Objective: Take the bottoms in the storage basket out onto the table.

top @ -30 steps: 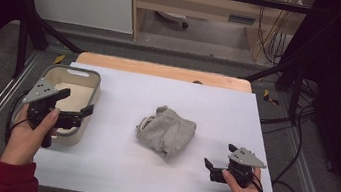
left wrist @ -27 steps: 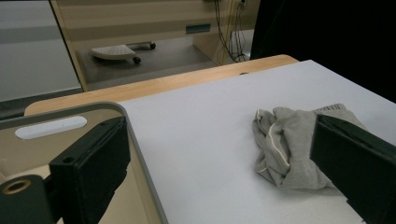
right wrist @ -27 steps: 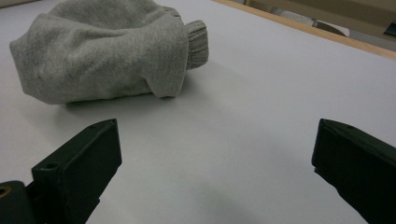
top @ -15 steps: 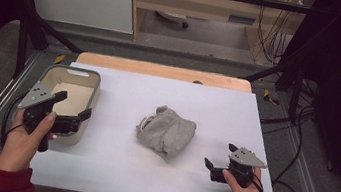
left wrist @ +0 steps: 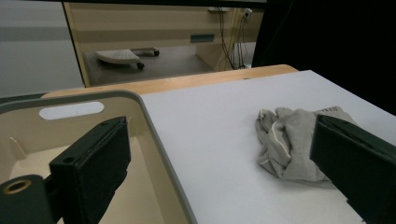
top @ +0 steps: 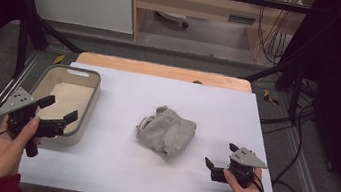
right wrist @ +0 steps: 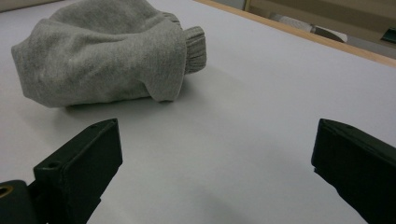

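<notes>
Both grippers are spread wide: the left gripper [top: 58, 112] over the bin [top: 87, 106], the right gripper [top: 220, 158] near what seems a sweater [top: 167, 133].

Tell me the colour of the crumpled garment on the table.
Grey; the garment shows best in the right gripper view.

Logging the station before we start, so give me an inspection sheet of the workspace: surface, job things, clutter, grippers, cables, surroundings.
Surface: white table top, wooden strip along its far edge.
Job's things: crumpled grey garment mid-table; beige bin at the left, nothing seen inside.
Clutter: nothing seen.
Grippers: left gripper at the bin's near rim, jaws open; right gripper low over the table right of the garment, jaws open, holding nothing.
Cables: one trails from each gripper; more hang at the far right.
Surroundings: dark frame rails, cabinets, grey floor.
</notes>
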`<state>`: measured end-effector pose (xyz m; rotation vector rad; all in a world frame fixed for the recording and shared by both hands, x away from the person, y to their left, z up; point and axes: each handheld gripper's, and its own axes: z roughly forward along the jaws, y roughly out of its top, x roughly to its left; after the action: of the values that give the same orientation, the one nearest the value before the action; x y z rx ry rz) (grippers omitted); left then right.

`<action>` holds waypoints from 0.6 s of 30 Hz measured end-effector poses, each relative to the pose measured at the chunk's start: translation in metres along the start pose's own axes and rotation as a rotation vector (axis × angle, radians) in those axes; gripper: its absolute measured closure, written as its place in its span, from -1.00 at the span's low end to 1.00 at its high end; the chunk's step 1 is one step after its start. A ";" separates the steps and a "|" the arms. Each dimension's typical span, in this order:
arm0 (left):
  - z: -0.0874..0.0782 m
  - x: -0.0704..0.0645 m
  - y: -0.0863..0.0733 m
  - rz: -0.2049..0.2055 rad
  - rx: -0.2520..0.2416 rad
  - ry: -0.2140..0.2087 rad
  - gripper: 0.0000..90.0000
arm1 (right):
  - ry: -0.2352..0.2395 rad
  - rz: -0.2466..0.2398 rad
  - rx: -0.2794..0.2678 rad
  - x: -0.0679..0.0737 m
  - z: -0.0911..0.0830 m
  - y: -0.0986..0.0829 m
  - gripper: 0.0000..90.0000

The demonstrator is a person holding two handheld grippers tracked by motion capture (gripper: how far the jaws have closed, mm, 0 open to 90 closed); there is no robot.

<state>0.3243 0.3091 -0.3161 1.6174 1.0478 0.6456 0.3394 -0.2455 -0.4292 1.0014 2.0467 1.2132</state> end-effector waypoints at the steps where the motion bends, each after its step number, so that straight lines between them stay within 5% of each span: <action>1: -0.001 0.001 0.000 0.002 -0.004 0.003 -0.89 | 0.000 0.001 -0.002 0.000 0.000 0.000 -0.95; 18: -0.011 0.009 -0.013 0.019 -0.035 0.019 -0.89 | -0.005 0.001 -0.005 -0.002 -0.002 0.000 -0.95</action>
<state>0.3154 0.3231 -0.3259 1.5951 1.0313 0.6896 0.3391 -0.2479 -0.4286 1.0019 2.0390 1.2148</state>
